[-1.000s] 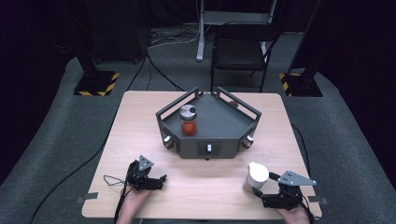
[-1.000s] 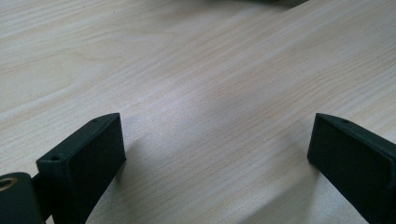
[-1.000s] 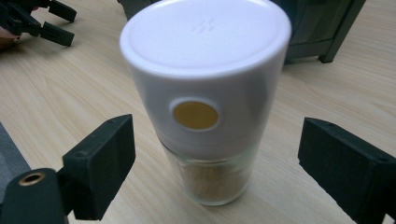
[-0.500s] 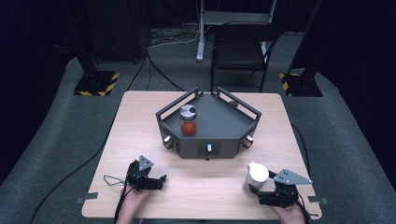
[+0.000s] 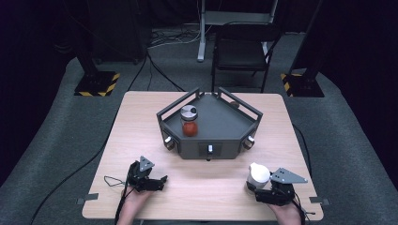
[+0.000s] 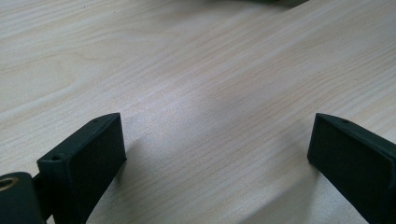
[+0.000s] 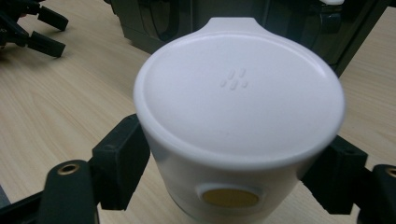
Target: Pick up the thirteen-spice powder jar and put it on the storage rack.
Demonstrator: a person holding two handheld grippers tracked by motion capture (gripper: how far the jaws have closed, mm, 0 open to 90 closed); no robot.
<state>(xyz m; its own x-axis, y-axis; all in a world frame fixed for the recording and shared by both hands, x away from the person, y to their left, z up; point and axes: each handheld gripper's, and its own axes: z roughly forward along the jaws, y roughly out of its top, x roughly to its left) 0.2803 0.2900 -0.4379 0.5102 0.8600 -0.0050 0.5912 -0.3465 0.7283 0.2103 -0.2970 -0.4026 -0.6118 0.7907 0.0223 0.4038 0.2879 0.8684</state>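
I have my right gripper (image 5: 259, 186) down at the table's (image 5: 141, 117) near edge, and its jaws have just been closing around the white shaker (image 7: 238, 121), which stands upright on the wood just this side of the dark tray (image 5: 220, 124); the pads look seated on its flanks. I judge this the grasping step, and next comes a straight lift without tipping. My left gripper (image 5: 157, 180) rests low and idle, jaws wide on nothing. Beyond, inside the tray, stands a red-filled jar (image 5: 189, 121).
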